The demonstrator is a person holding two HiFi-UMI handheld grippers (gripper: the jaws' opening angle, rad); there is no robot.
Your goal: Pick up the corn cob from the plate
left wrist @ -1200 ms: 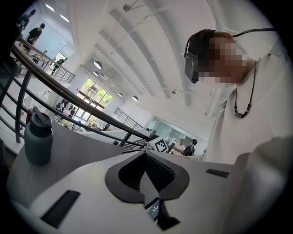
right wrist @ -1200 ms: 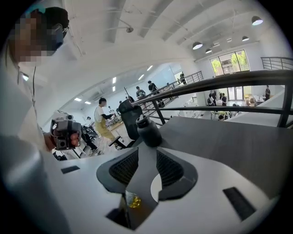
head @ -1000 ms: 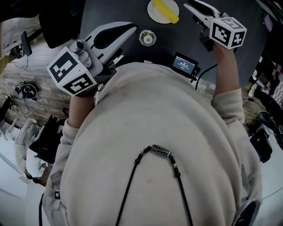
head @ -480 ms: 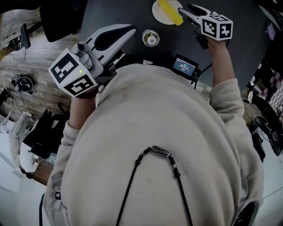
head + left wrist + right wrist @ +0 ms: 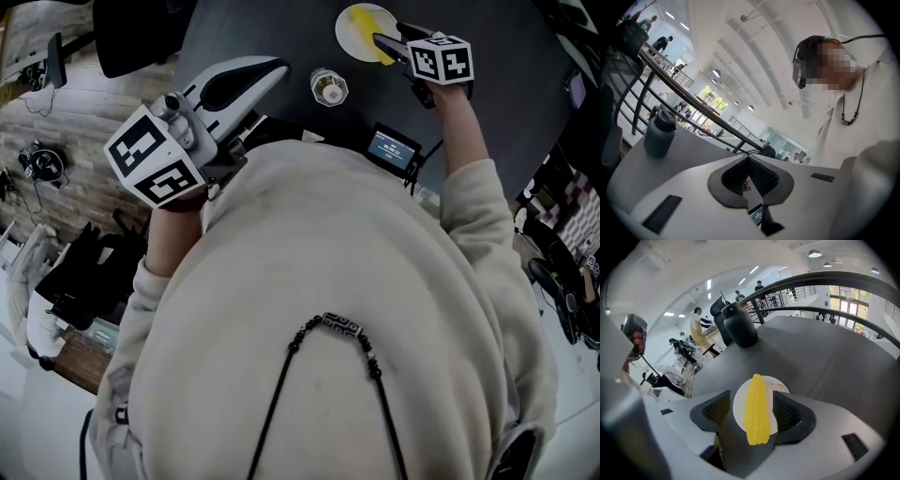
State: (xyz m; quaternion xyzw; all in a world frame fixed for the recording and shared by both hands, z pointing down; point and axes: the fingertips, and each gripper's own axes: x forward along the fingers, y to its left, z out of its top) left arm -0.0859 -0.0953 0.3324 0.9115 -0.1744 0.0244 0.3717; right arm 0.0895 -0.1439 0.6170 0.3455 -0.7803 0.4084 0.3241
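Observation:
The yellow corn cob (image 5: 756, 409) lies on a small white plate (image 5: 781, 389) on the dark table. My right gripper (image 5: 752, 412) hangs just over it, pointing steeply down. Its jaws are opening and stand one on each side of the cob, with the pads clear of it. In the head view the corn cob (image 5: 362, 19) and the plate (image 5: 345, 30) sit at the top, with the right gripper (image 5: 386, 45) over their right edge. My left gripper (image 5: 274, 69) is held near my chest, shut with nothing in it. In its own view the left gripper (image 5: 749, 161) shows its pads meeting.
A dark bottle (image 5: 738, 325) stands beyond the plate, and the left gripper view shows a bottle (image 5: 659, 134) too. A small jar (image 5: 329, 89) sits left of the plate. A little screen device (image 5: 392, 148) lies by the table's near edge. Railings run behind the table.
My right gripper has come down and in toward the plate, now overlapping the corn cob's end. The left gripper has hardly moved.

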